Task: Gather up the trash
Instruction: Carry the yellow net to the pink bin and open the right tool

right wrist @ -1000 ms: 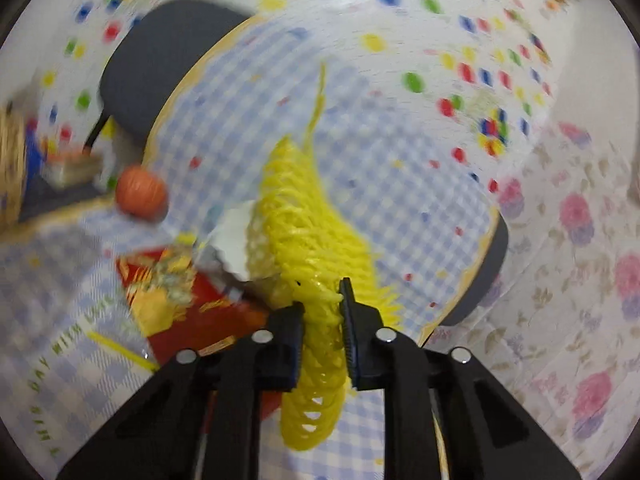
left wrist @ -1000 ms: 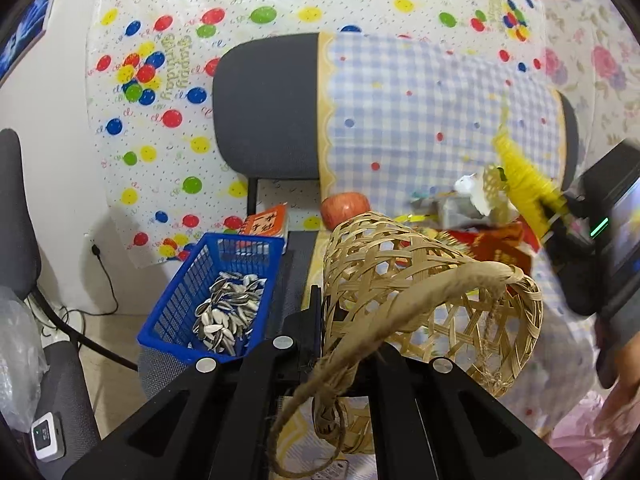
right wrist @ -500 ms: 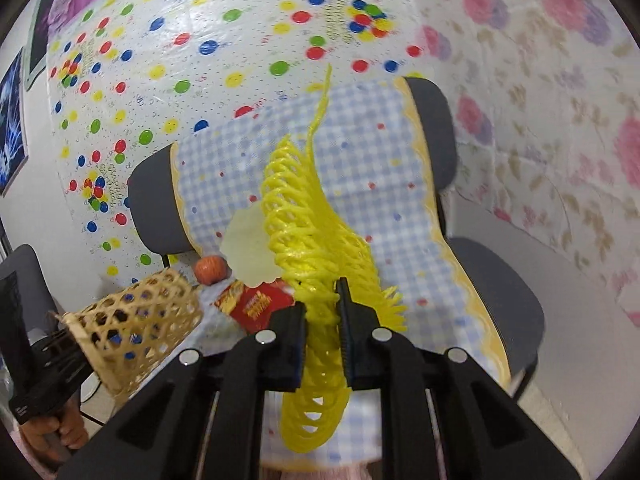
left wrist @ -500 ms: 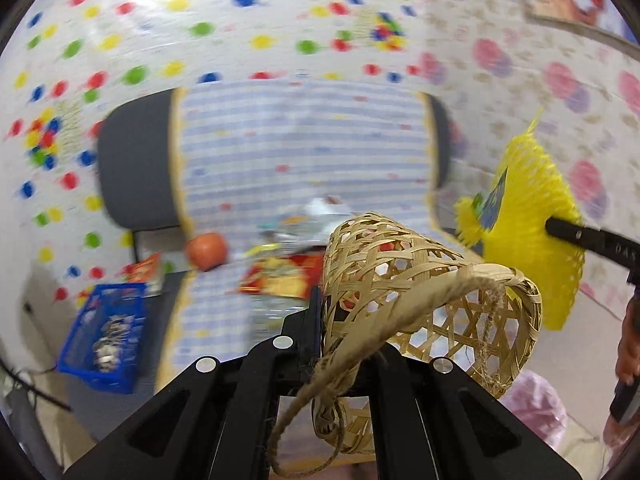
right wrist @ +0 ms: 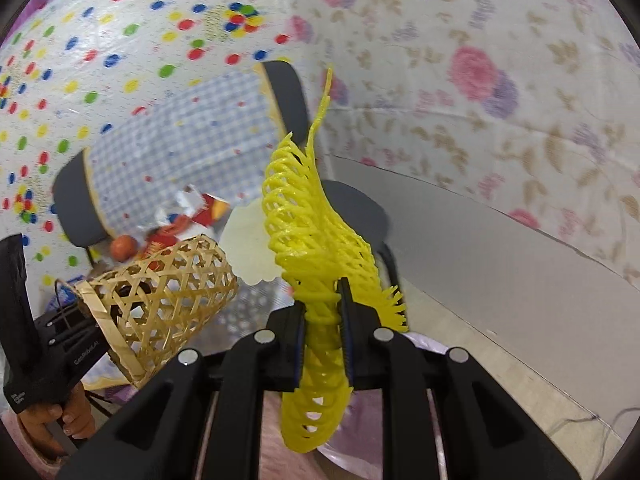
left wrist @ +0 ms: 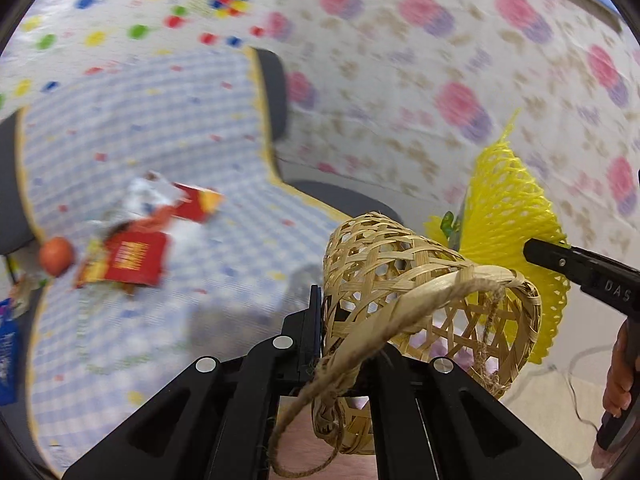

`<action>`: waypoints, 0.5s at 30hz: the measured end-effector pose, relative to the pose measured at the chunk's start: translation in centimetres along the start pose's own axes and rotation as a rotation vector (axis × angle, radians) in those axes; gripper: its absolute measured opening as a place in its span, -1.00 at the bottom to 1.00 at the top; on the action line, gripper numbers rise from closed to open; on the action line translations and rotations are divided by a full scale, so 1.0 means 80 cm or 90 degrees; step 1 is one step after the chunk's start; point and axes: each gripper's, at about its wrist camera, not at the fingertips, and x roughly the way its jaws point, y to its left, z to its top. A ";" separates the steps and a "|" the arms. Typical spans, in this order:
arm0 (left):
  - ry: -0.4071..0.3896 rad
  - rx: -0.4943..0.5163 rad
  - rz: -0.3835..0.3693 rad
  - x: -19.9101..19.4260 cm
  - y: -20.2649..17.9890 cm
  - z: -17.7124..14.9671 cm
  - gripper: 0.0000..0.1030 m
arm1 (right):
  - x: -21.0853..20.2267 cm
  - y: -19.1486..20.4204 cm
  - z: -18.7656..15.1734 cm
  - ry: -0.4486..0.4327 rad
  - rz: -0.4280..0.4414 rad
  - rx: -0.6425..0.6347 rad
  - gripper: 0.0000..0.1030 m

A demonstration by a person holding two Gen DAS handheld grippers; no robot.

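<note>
both hands are swinging away from the checked cloth (left wrist: 168, 312) toward the flowered wall; a second ago the left view was facing the blue seed tray, and now the red wrappers (left wrist: 132, 256) and the orange fruit (left wrist: 56, 257) are sliding off to its left

left gripper (left wrist: 320, 320) is clamped on the rim of the woven basket (left wrist: 404, 280), jaws all but shut, the basket lying on its side with the mouth toward the right hand

right gripper (right wrist: 323, 312) is pinching the yellow foam net (right wrist: 316, 240), jaws narrow on the mesh, the net standing above and hanging below the pads, beside the basket mouth and not yet inside

seems to be the drop step: the mouth wants tipping upward so nothing is rolling out, and the net wants feeding lower tail first, well past the rim, before letting go; foam mesh is springy and likely to be snagging on the wicker or the rope handle (left wrist: 400, 320)
</note>
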 end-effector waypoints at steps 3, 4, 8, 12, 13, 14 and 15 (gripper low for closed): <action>0.047 0.016 -0.033 0.029 -0.026 -0.012 -0.93 | 0.011 -0.028 -0.026 0.036 -0.029 0.030 -0.69; 0.061 0.018 -0.042 0.037 -0.032 -0.015 -0.92 | 0.017 -0.038 -0.034 0.049 -0.033 0.043 -0.69; 0.124 0.027 -0.066 0.074 -0.051 -0.024 -0.86 | 0.041 -0.061 -0.054 0.089 -0.044 0.080 -0.69; 0.173 0.034 -0.075 0.108 -0.059 -0.029 -0.83 | 0.073 -0.082 -0.065 0.125 -0.051 0.113 -0.69; 0.186 0.033 -0.078 0.116 -0.061 -0.030 -0.83 | 0.083 -0.088 -0.067 0.134 -0.049 0.125 -0.68; 0.195 0.032 -0.082 0.121 -0.063 -0.031 -0.82 | 0.089 -0.092 -0.070 0.143 -0.050 0.130 -0.67; 0.211 0.032 -0.090 0.130 -0.065 -0.032 -0.80 | 0.097 -0.097 -0.073 0.154 -0.051 0.137 -0.63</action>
